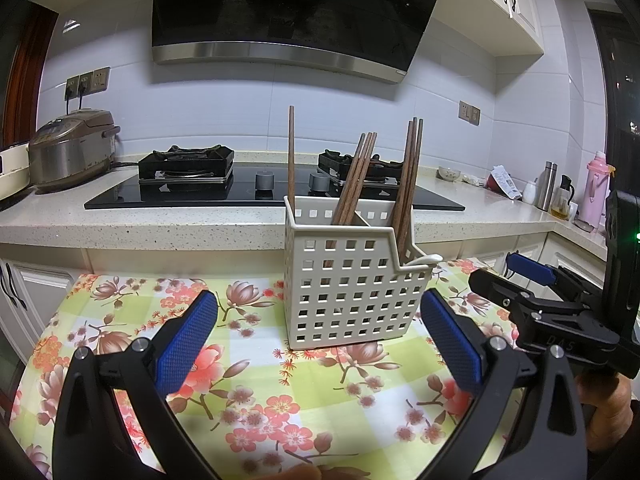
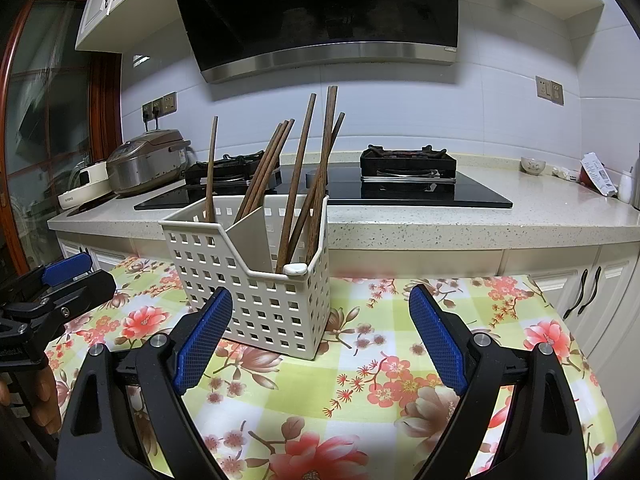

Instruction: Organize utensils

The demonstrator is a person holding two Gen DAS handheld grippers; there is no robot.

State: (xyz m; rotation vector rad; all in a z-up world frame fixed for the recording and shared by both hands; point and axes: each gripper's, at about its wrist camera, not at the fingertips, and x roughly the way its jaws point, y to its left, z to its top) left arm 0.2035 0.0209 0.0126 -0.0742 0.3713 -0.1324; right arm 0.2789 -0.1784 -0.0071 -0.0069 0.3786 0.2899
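A cream perforated utensil basket (image 1: 344,292) (image 2: 256,288) stands on the floral tablecloth, split by a divider into two compartments. Several brown wooden chopsticks (image 1: 356,176) (image 2: 296,176) lean upright in both compartments. A white handle tip (image 2: 295,269) rests on the basket's low corner. My left gripper (image 1: 320,316) hangs open just short of the basket, nothing between its blue pads. My right gripper (image 2: 320,312) is open too, its left pad (image 2: 204,340) in front of the basket's near wall. Each gripper shows at the edge of the other's view, the right one (image 1: 532,280) and the left one (image 2: 60,280).
The floral tablecloth (image 1: 256,364) (image 2: 380,360) covers a small table in front of a stone counter (image 1: 160,220). On the counter sit a black gas hob (image 2: 400,184), a rice cooker (image 1: 72,152), flasks and bottles (image 1: 572,192) and a bowl (image 2: 532,166). A range hood (image 1: 288,12) hangs above.
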